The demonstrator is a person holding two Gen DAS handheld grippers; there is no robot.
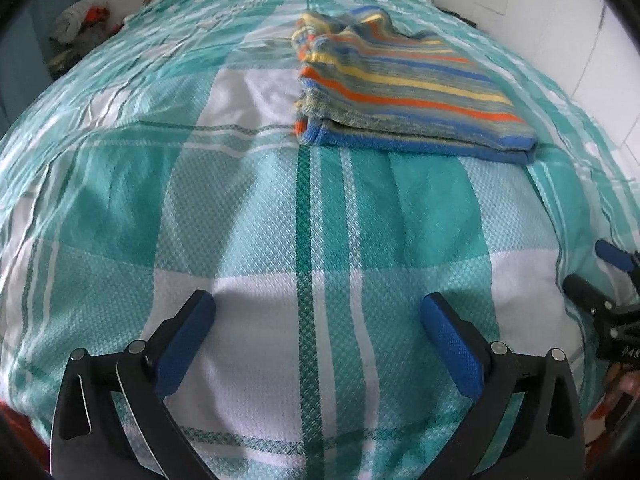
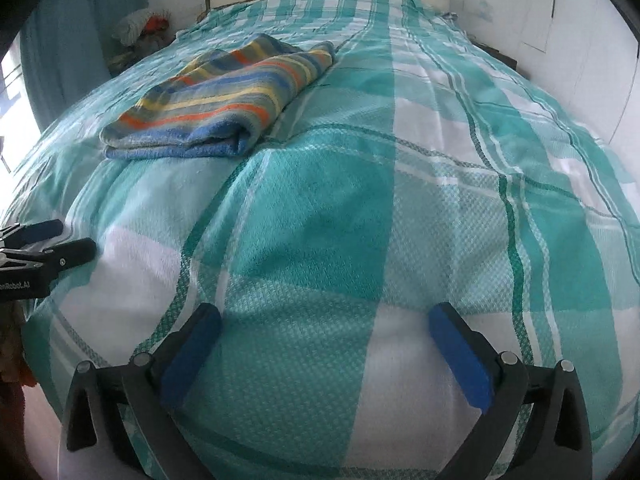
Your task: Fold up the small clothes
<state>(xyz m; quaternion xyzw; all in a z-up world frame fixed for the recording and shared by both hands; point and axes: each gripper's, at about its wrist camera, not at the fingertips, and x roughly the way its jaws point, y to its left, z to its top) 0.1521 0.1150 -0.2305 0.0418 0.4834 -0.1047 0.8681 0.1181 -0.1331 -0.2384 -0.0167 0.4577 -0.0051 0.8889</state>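
A striped knit garment (image 1: 396, 92), blue, orange, yellow and grey, lies folded into a thick rectangle on the bed; it also shows in the right wrist view (image 2: 216, 100). My left gripper (image 1: 316, 312) is open and empty, low over the bedspread, well short of the garment. My right gripper (image 2: 324, 324) is open and empty too, to the right of the garment and nearer than it. Each gripper shows at the edge of the other's view: the right one (image 1: 600, 276) and the left one (image 2: 60, 240).
The bed is covered by a teal and white checked bedspread (image 1: 240, 208), also in the right wrist view (image 2: 440, 200). A pile of clothes (image 1: 80, 24) lies at the far left beside the bed. A white wall (image 2: 580, 40) runs along the right side.
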